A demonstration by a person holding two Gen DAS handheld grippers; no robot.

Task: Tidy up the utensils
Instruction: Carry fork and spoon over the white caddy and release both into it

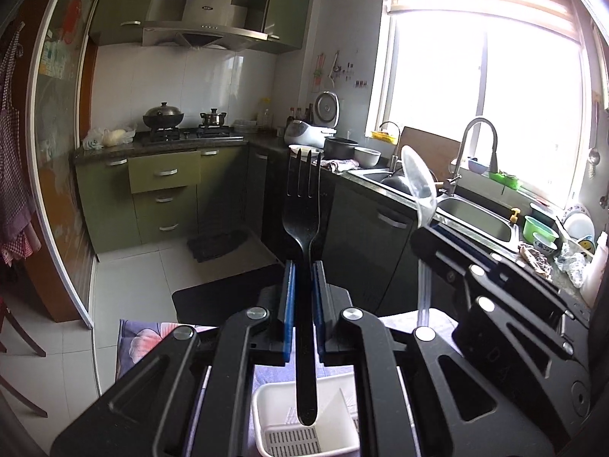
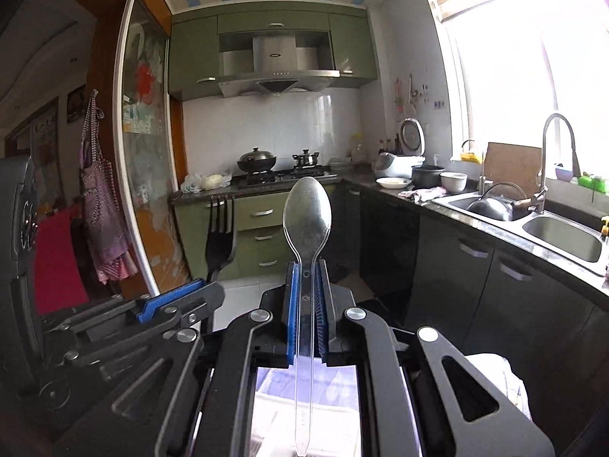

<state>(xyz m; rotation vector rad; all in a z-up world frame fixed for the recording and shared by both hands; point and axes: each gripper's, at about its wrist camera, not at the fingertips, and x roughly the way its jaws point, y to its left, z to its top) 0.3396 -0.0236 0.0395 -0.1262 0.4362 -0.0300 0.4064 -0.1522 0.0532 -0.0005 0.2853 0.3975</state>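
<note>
White basket [image 1: 262,411] below left gripper [image 1: 302,297], mostly hidden by gripper body. Left gripper clamps black fork [image 1: 302,205], tines up. Right gripper [image 2: 306,297] clamps clear spoon [image 2: 307,213], bowl up, handle end cut off.

No wording can be read anywhere: the badge on the range hood [image 2: 275,54] (upper centre of the frame) is too small, and the clear spoon [image 2: 306,224] bears only a tiny embossed triangle.
</note>
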